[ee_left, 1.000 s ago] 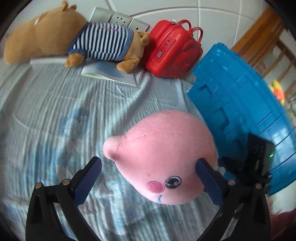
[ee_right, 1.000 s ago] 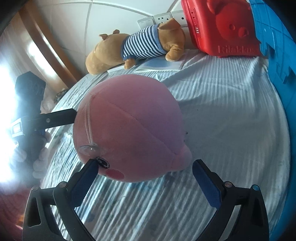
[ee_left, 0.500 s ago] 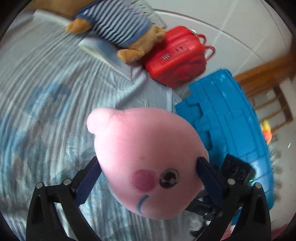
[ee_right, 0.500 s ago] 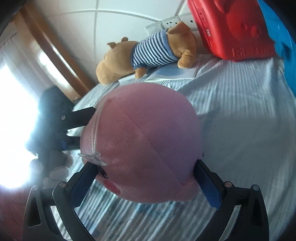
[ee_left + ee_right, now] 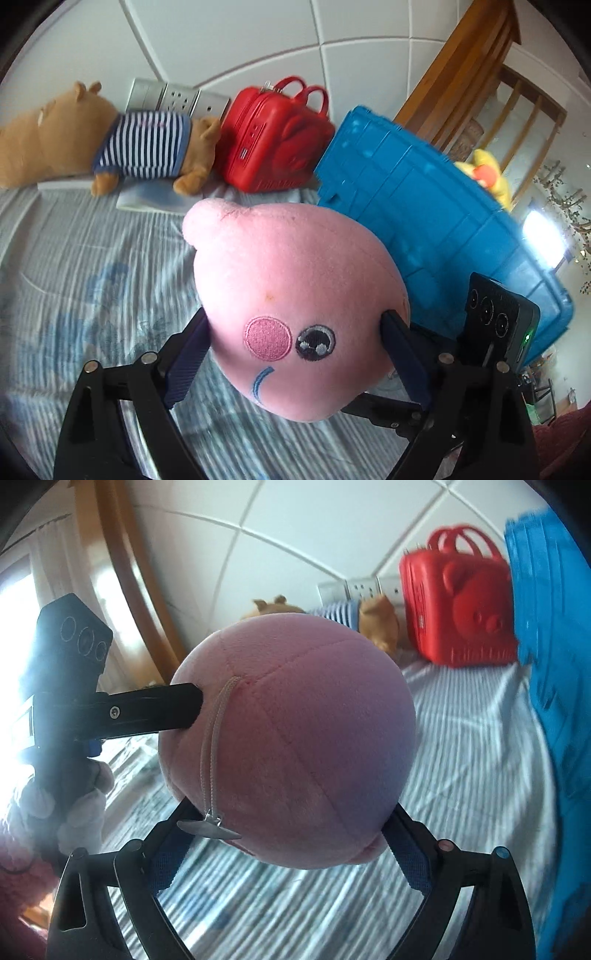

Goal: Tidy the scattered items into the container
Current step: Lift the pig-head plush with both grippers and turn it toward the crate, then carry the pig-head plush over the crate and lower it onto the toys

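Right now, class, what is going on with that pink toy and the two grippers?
A person is holding the round pink plush toy with both grippers at once. The left gripper pinches it by the face, and the right gripper clamps its zipped back; both have just been closing on it. The toy is off the striped bedsheet, beside the blue container. A brown bear in a striped shirt and a red case wait by the wall.

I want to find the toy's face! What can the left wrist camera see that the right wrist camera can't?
Only the left wrist view shows the pink plush toy from the front: eye, round cheek, blue smile. It also shows a yellow plush behind the blue container.

Only the right wrist view shows the toy's back with its zipper.

Both show the striped-shirt bear, the red case, the container and the striped bedsheet.
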The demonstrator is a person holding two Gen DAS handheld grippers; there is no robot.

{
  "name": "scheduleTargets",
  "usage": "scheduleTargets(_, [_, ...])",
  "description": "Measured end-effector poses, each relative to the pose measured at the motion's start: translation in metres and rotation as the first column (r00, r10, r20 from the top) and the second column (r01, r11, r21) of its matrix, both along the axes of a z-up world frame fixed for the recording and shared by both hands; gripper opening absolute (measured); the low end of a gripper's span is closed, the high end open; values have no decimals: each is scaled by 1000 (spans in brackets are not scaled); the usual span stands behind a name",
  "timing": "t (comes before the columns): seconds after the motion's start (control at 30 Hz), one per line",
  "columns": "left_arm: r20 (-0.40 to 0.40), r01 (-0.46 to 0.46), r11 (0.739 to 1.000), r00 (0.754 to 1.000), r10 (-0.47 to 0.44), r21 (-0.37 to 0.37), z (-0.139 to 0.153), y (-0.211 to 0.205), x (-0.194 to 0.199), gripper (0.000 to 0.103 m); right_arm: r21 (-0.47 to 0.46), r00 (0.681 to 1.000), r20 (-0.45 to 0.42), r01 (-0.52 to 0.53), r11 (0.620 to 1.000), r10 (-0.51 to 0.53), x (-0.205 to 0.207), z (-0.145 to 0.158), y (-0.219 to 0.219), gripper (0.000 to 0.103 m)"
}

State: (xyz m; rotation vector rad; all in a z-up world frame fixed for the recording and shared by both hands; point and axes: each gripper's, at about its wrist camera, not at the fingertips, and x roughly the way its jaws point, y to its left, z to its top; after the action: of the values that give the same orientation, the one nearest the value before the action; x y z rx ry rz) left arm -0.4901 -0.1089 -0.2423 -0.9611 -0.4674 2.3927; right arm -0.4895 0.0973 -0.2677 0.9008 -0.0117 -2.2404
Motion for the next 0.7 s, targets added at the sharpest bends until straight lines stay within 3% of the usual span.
scheduleTargets(0.27, [-39,-14,1000,999,14,-6,40,-17,50,91,36,996,-84,5,999,-2,57,43,-17,95])
scheduleTargets(0.7, [-129,76,997,989,-75,0,90,-24,124,91,34,976,-196,104,994,-96,151,93,-26,95])
